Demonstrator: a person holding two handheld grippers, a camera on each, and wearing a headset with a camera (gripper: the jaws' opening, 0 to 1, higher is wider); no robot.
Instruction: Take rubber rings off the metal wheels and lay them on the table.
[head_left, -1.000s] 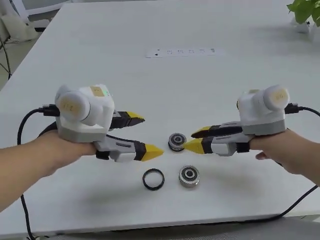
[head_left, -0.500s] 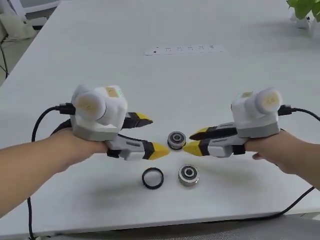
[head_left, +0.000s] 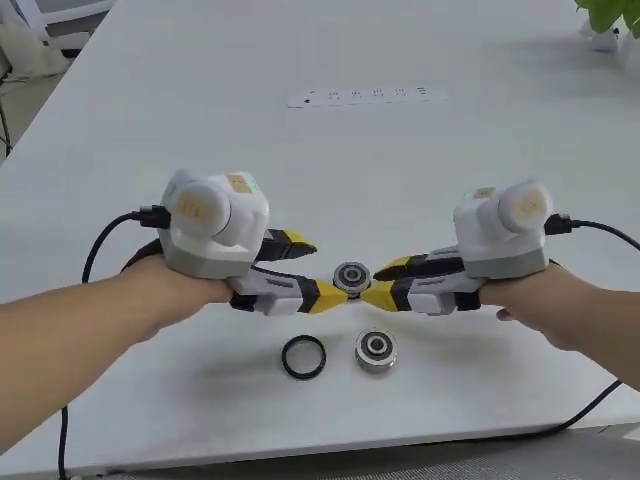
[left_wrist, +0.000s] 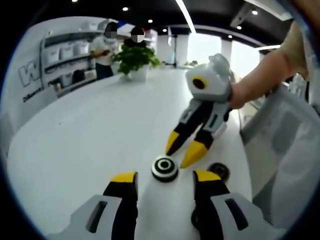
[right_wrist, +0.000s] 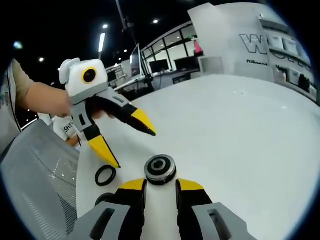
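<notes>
a wide white surface (head_left: 200, 120) fills the head view, with a power strip (head_left: 365, 97) lying far back on it and a plant (head_left: 610, 15) at the far right corner

near the front edge a metal wheel (head_left: 351, 279) with a dark band round its rim lies flat between the two grippers, which point at each other from either side. the left gripper (head_left: 313, 270) has its jaws spread wide, the nearer yellow tip just beside the wheel and the farther one well off behind it. the right gripper (head_left: 380, 282) has its jaws parted only narrowly, tips right at the wheel's other side (touching or just short, i cannot tell)

closer to the person a second, bare wheel (head_left: 375, 349) lies flat, and just to its left a loose rubber ring (head_left: 303, 357) lies on the surface, apart from both wheels

in the left gripper view the left gripper (left_wrist: 165, 183) holds nothing; the banded wheel (left_wrist: 164, 168) sits just ahead of the gap and the right gripper (left_wrist: 183, 150) reaches it from beyond

in the right gripper view the right gripper (right_wrist: 161, 187) pinches nothing, the wheel (right_wrist: 160, 170) sits at its tips, the ring (right_wrist: 105, 175) lies to the left, and the left gripper (right_wrist: 132, 147) hangs over them
</notes>
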